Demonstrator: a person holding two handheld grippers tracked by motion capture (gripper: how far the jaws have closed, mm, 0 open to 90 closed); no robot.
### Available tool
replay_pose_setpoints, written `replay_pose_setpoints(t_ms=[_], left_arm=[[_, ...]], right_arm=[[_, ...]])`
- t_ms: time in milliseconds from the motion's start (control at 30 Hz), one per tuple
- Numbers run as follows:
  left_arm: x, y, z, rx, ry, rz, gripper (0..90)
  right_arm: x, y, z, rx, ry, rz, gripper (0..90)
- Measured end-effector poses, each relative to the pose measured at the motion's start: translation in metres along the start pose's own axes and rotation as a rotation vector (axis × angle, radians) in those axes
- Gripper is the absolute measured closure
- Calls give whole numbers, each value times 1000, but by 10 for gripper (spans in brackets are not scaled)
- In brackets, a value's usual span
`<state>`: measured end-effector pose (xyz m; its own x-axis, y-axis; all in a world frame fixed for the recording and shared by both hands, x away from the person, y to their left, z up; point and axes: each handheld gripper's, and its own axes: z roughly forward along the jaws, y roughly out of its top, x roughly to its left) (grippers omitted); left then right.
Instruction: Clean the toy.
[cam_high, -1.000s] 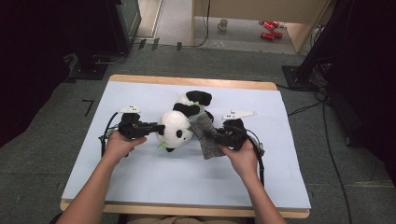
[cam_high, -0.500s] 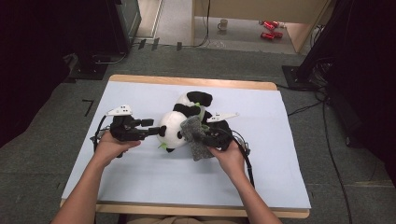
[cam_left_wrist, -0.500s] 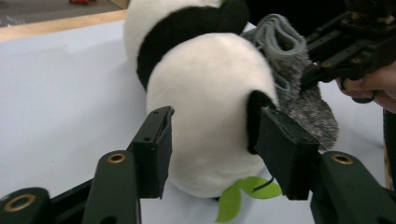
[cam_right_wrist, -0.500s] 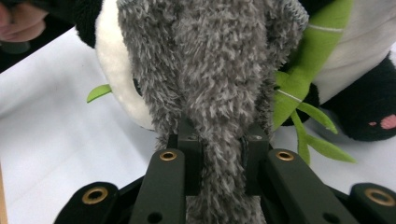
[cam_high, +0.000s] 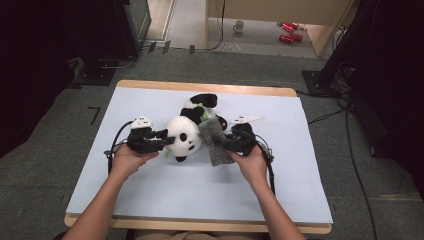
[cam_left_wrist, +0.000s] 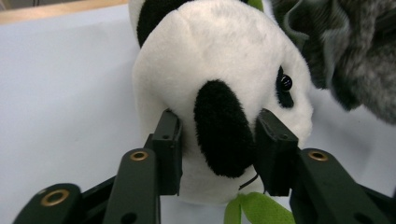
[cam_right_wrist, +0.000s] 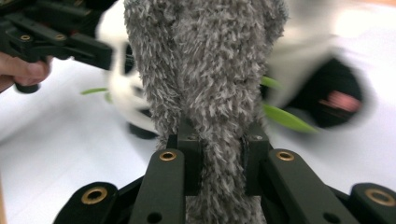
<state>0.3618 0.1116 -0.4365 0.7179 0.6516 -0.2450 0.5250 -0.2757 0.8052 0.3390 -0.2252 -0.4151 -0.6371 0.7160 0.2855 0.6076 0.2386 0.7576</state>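
We see a plush panda (cam_high: 186, 131) lying near the middle of the table (cam_high: 150, 200), a little toward its far edge. Our left gripper (cam_high: 167, 140) has just been closing its jaws around the panda's head, a black ear between the pads (cam_left_wrist: 275, 149), which press into the plush. Our right gripper (cam_high: 226, 141) is clenched on a grey fuzzy cloth (cam_right_wrist: 210, 93) held against the panda's side
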Motion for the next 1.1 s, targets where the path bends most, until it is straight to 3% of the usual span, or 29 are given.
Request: replay_pose_setpoints(t_ms=[167,233,300,400,433,533,633,733,1000,1100], left_arm=[[24,-4,-6,3,-28,-111,643],[30,-5,-7,4,-37,-130,659],[33,-7,-9,10,-34,-121,663],[40,-9,-9,5,-34,-138,657],[41,-10,-9,-2,-30,-125,647],[44,-13,-8,-30,-41,-71,575],[49,-17,-9,-58,-36,-57,445],[53,-18,-11,-67,-5,-70,402],[63,-20,-9,-72,-3,-108,295],[65,-19,-13,-71,6,-117,298]], right_arm=[[-37,-6,-27,-11,-100,86,758],[-51,-11,-33,-4,-137,118,758],[-63,-17,-35,8,-163,150,755],[-76,-26,-31,37,-208,154,748],[-81,-29,-29,52,-221,149,746],[-93,-38,-20,101,-251,193,731],[-96,-39,-11,127,-276,171,658],[-96,-43,1,161,-320,148,501],[-100,-44,5,155,-319,166,392],[-99,-43,3,155,-311,145,373]])
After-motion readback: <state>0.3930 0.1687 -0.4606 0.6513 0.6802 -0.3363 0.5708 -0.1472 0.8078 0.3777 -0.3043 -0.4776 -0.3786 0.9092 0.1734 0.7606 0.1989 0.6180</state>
